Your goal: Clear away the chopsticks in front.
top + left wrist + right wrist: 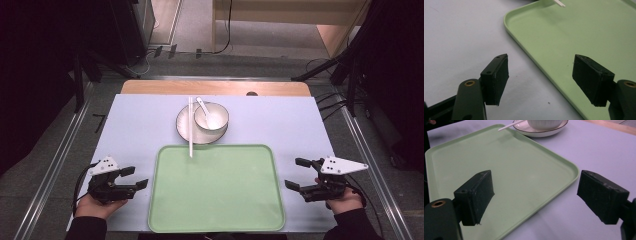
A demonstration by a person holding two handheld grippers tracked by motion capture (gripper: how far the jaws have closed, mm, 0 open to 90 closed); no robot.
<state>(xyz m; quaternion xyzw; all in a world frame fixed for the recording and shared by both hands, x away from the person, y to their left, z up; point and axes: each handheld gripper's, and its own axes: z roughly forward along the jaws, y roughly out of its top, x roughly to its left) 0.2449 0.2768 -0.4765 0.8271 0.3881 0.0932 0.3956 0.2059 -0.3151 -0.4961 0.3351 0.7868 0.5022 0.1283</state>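
Between the two grippers lies the green tray (217,187), bare, its long edges just inside each set of jaws. The left gripper (141,176) has its jaws spread wide with nothing between them; the right gripper (294,173) likewise stands agape and empty. Beyond the tray's far rim, well apart from both grippers, a plate (183,126) carries a white bowl (219,114) with a spoon (204,107) inside. A white chopstick (190,127) rests across the plate, its tip over the tray.
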